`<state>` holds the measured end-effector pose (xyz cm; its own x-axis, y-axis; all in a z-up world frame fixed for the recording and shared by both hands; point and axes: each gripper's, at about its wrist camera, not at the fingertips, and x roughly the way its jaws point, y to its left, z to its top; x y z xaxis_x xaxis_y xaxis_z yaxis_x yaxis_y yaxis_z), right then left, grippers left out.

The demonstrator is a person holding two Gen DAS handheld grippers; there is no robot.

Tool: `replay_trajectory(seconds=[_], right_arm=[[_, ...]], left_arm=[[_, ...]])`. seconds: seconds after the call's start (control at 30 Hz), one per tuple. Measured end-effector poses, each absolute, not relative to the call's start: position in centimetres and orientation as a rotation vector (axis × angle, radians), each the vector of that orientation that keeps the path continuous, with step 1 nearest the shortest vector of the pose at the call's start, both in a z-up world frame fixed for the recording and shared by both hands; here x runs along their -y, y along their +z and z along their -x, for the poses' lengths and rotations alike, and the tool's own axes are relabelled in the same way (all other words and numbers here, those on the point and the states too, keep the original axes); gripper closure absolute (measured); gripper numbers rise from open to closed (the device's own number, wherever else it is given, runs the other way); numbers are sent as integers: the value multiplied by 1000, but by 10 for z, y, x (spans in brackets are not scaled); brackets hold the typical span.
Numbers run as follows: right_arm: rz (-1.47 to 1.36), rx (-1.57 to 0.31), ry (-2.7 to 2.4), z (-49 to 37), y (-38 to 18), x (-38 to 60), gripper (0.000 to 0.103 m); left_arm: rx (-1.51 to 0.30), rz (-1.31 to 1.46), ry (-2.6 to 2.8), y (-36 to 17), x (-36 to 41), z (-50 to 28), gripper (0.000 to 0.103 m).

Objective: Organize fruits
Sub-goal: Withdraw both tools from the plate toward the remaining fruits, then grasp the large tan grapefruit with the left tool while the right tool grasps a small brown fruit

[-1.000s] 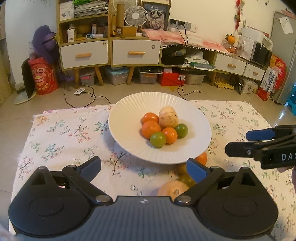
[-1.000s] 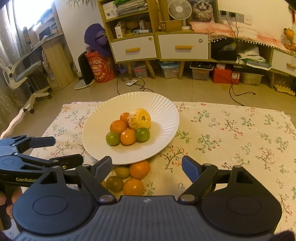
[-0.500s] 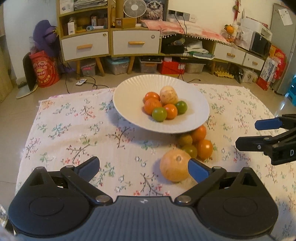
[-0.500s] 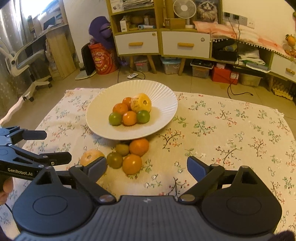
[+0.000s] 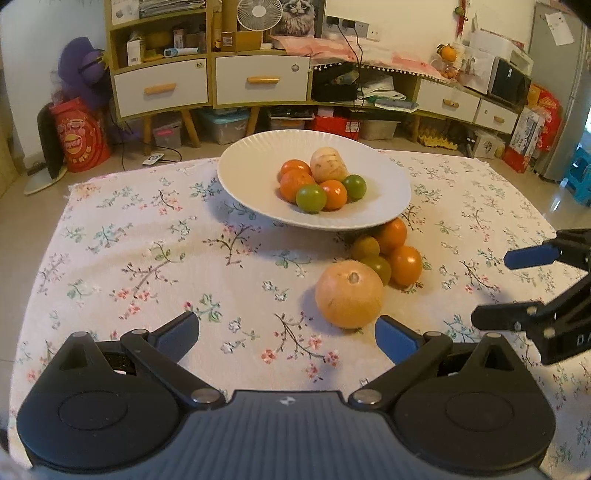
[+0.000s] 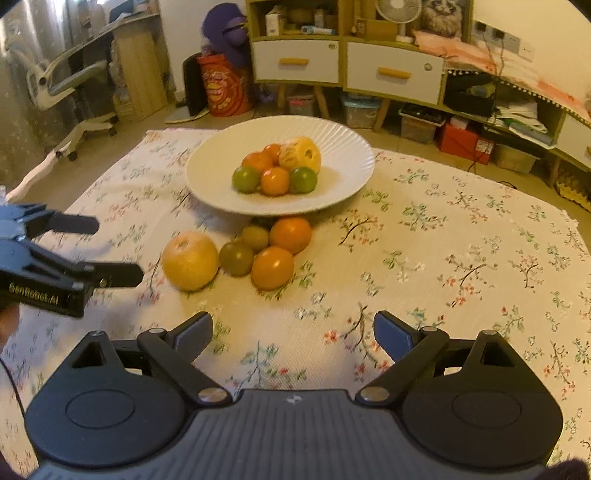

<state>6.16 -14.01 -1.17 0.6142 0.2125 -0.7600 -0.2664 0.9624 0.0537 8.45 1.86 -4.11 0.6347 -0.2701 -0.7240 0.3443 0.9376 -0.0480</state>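
A white ribbed plate (image 5: 258, 192) sits on the floral-clothed worktop (image 5: 147, 258) in the upper middle of both views, holding six fruits: three oranges, two green citrus and one pale yellow pomelo (image 5: 328, 164), packed together slightly right of the plate's centre in the left wrist view. Just below the plate's near rim lie five loose fruits: a large yellow-orange pomelo (image 5: 349, 294) with its stem dimple turned up and toward the plate, two oranges (image 6: 272, 267), and two dull green-brown fruits (image 6: 236, 257), all touching in one cluster. Being round, none shows a long axis. The left gripper (image 5: 286, 334) has its jaws spread wide with nothing between them; its right blue pad sits just below the big pomelo in the frame, though contact cannot be told. The right gripper (image 6: 292, 330) has just been opening its jaws, which stand wide and empty over bare cloth below the cluster. Shelving with drawers (image 5: 207, 85), a fan (image 5: 252, 14) and storage boxes fill the background.
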Motion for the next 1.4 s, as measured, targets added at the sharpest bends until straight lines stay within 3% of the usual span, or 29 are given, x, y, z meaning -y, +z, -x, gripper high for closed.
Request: replay_trajectory(seconds=[0.37, 0.63, 0.87, 1.4], right_arm=[[141, -862, 437, -20, -27, 132, 15], [209, -862, 512, -4, -37, 120, 35], [259, -834, 530, -2, -39, 113, 43], [260, -821, 582, -1, -35, 105, 73]], left_arm=[[-803, -134, -401, -60, -22, -62, 17], [-804, -159, -416, -70, -19, -56, 17], [-791, -185, -427, -77, -13, -55, 17], [-754, -202, -445, -81, 2, -60, 17]])
